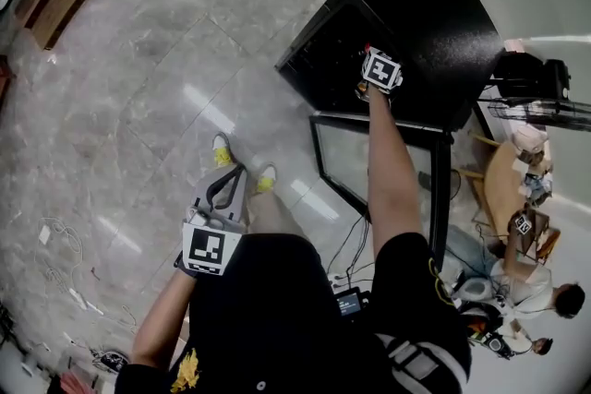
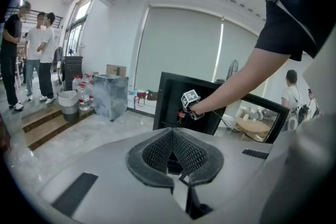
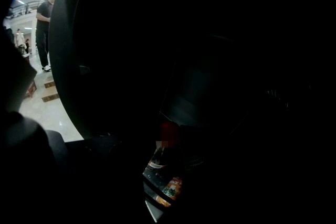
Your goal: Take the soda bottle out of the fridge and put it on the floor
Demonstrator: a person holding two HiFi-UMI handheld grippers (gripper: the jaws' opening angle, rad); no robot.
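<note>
The soda bottle (image 3: 164,178), red-capped with a coloured label, shows low at centre of the right gripper view, inside the black box-shaped fridge (image 1: 434,23) at upper right of the head view. Your right gripper (image 1: 371,60) reaches in there, but it's too dark to tell whether its jaws grip the bottle. Your left gripper (image 2: 173,157) hangs at lower left, jaws together, empty. You're at the grasp, I'd say. Next: secure a firm hold, draw the bottle past the open glass door (image 1: 369,161), then lower it upright onto the grey marble floor (image 1: 138,106).
</note>
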